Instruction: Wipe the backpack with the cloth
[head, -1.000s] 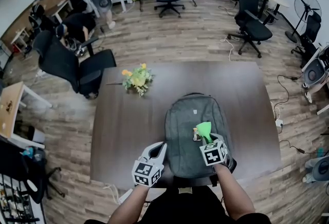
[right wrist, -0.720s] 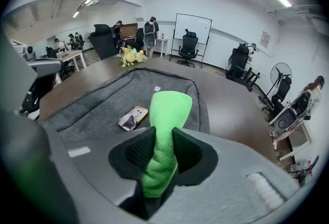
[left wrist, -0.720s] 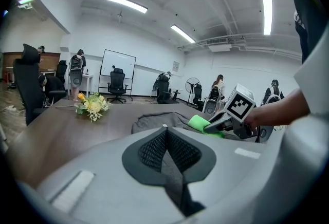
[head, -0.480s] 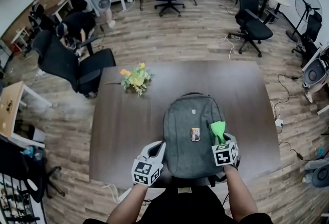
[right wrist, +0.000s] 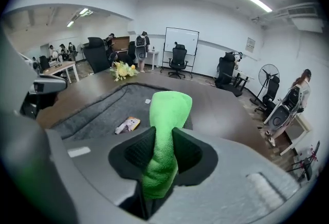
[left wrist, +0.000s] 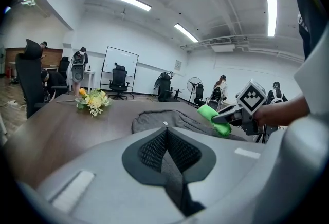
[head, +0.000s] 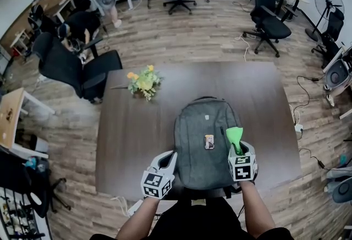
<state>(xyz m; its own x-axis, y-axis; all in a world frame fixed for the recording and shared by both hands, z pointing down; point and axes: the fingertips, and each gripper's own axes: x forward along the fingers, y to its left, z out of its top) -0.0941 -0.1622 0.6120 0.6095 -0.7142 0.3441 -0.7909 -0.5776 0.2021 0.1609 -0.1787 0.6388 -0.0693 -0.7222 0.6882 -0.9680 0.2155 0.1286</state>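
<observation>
Backpack (head: 204, 123), grey, lies flat in the middle of the dark brown surface (head: 132, 140), with its top handle pointing away from the person. On its front panel lies a small card-like thing (head: 209, 142); what is printed on it I cannot read.

The right claw (head: 236, 148) is clenched on the green cloth (head: 235, 135). In the right gripper view the cloth stands upright between the two dark pads, is squeezed by them from both sides, and its free end rises above them. In the head view the cloth is over the right side of the backpack, just beside the card-like thing. Whether the cloth touches the fabric, I cannot tell.

The left claw (head: 169, 157) is at the near left edge of the backpack. In the left gripper view its jaws are pressed together at the tips and I see nothing caught between them; the backpack is just beyond them.

A bunch of yellow flowers (head: 142, 82) lies on the far left part of the surface, well apart from the backpack. Black office chairs (head: 77, 71) stand around on the wooden floor.
</observation>
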